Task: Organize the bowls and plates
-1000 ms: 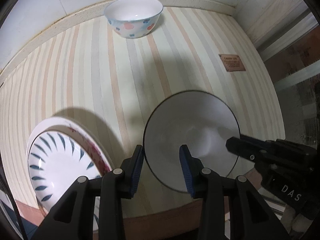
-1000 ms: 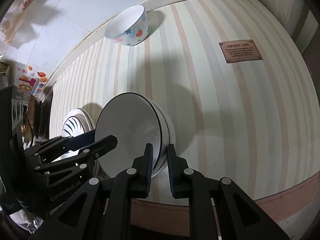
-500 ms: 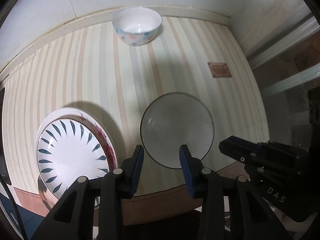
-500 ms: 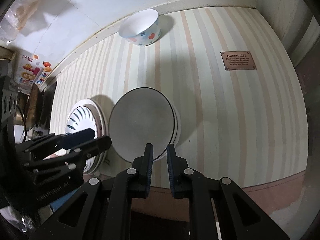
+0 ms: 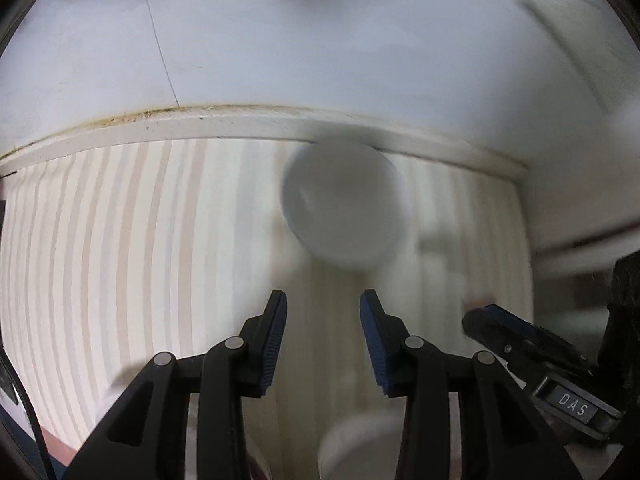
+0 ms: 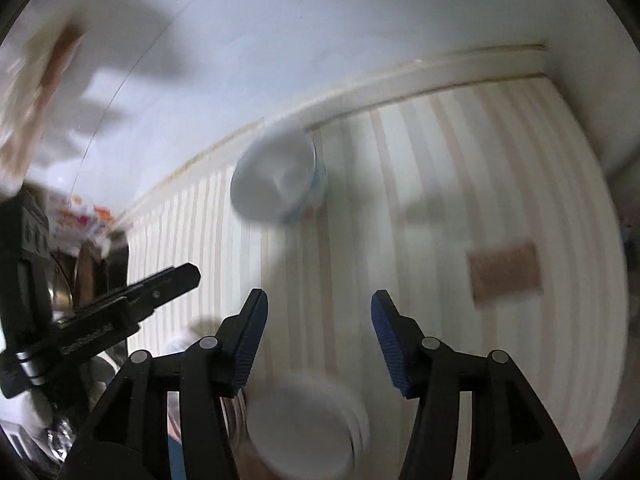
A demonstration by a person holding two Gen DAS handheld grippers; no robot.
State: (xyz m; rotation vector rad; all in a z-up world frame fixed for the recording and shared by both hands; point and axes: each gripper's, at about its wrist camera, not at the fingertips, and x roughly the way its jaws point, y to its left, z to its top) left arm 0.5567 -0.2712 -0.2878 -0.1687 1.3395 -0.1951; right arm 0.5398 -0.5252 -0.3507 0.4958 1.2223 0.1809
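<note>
Both views are blurred by motion. A white bowl with coloured spots [image 5: 344,208] stands at the back of the striped table by the wall; it also shows in the right wrist view [image 6: 276,178]. A plain white bowl [image 6: 304,428] sits near the table's front edge, below my right gripper; its rim also shows in the left wrist view [image 5: 360,444]. My left gripper [image 5: 322,344] is open and empty, pointing at the spotted bowl from a distance. My right gripper [image 6: 316,340] is wide open and empty. Each gripper shows in the other's view, the right one [image 5: 520,340] and the left one [image 6: 160,284].
The striped table [image 5: 140,240] meets a white wall [image 5: 320,40] at the back and right. A brown label [image 6: 506,276] is fixed to the table on the right. Cluttered items [image 6: 80,224] stand at the far left. A plate edge [image 6: 180,340] peeks out at lower left.
My right gripper has opened wide, off the plain white bowl. Both grippers have tilted up and forward, so the spotted bowl is nearer the centre and the plate stack has left the left view.
</note>
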